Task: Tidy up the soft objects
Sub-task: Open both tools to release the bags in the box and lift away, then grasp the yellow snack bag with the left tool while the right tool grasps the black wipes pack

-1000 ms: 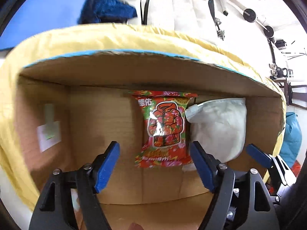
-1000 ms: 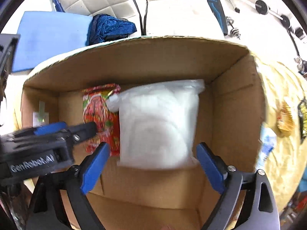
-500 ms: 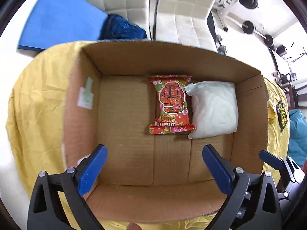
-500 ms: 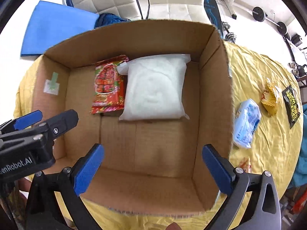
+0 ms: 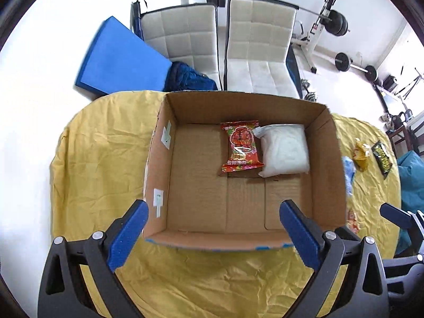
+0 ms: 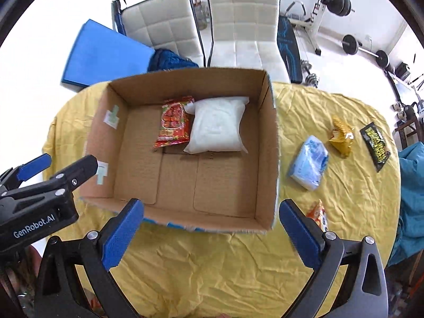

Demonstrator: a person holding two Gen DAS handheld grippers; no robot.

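Note:
An open cardboard box [image 5: 328, 159] [image 6: 267, 143] stands on the yellow cloth. Inside at its far side lie a red snack packet [image 5: 241, 146] [image 6: 174, 125] and, touching its right edge, a white soft pack [image 5: 284, 150] [image 6: 217, 125]. On the cloth right of the box lie a light blue pack [image 6: 310, 162], a yellow packet [image 6: 341, 136], a black packet [image 6: 376, 145] and an orange packet [image 6: 318, 215]. My left gripper [image 5: 212, 232] is open and empty, above the box's near edge. My right gripper [image 6: 210, 232] is open and empty, above the box's near right corner.
The yellow-covered table [image 5: 106, 153] ends close to the box at the far side. Two white chairs [image 5: 228, 42], a blue mat [image 5: 119, 58] and a dark blue cloth [image 5: 188, 78] sit beyond it. A teal cloth [image 6: 413, 175] lies at the right edge.
Both grippers have pulled back and up out of the box, open and empty. The red packet and white pack stay where they lay.

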